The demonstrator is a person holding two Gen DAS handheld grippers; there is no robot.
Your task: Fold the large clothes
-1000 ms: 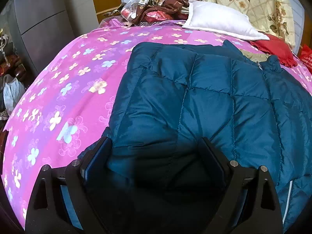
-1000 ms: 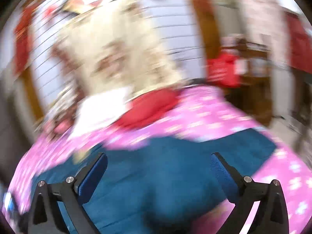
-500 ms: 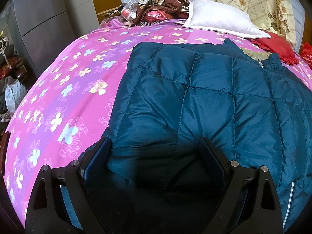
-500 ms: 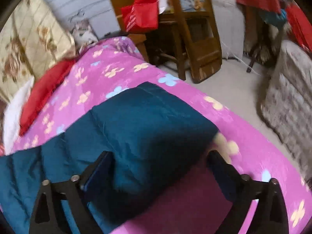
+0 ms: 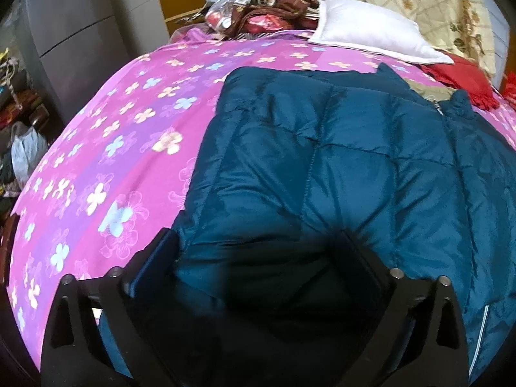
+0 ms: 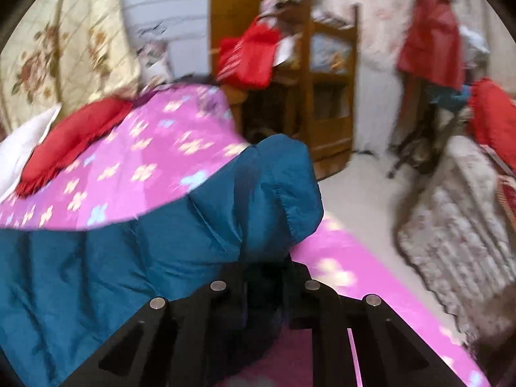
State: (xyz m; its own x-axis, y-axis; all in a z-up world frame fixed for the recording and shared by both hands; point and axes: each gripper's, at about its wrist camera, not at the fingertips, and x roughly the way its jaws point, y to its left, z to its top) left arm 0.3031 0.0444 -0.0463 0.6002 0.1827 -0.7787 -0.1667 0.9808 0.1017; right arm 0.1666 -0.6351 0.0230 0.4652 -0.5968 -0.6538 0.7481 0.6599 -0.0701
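A large teal quilted puffer jacket [image 5: 338, 161] lies spread on a pink flowered bed sheet [image 5: 122, 148]. My left gripper [image 5: 258, 258] is open, its fingers wide apart over the jacket's near edge, with the fabric bulging between them. In the right wrist view the jacket's sleeve end [image 6: 277, 193] is lifted off the bed sheet [image 6: 142, 161]. My right gripper [image 6: 262, 277] is shut on that sleeve end, the fingers close together with teal fabric pinched between them.
A white pillow [image 5: 371, 38], a red cloth [image 5: 464, 84] and piled blankets [image 5: 274, 3] lie at the head of the bed. A grey cabinet [image 5: 64, 32] stands left. Right of the bed are a wooden chair [image 6: 322, 96], red bags [image 6: 251, 54] and a patterned seat [image 6: 458, 232].
My right gripper has closed on the sleeve end and lifted it off the bed. The left gripper has stayed open over the jacket's near edge.
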